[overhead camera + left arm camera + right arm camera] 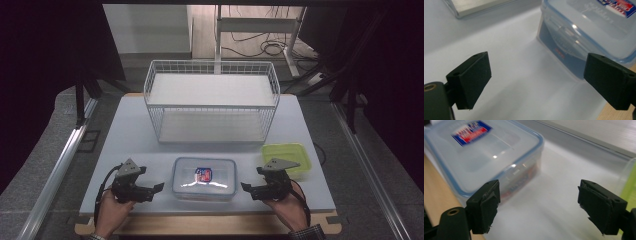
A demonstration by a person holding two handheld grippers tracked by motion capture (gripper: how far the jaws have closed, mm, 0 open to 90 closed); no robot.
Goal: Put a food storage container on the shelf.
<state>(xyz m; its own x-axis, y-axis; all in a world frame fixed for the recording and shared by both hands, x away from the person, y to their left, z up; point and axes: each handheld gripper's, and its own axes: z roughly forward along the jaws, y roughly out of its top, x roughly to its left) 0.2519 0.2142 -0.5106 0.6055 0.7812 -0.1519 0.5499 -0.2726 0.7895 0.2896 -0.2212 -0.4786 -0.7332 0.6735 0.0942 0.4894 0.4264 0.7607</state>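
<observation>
Both claws (159,187) (245,186) wide and empty beside the lidded box (204,178): stiff, slick plastic, so grip its short ends

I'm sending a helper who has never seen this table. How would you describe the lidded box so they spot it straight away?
Start at the white wire two-shelf rack at the back of the white table, then come toward the near edge. There, between the two hand-held claws, lies the clear rectangular plastic box. Unlike the yellow-green open container to its right, it has a blue-rimmed lid with a red and blue label.
</observation>
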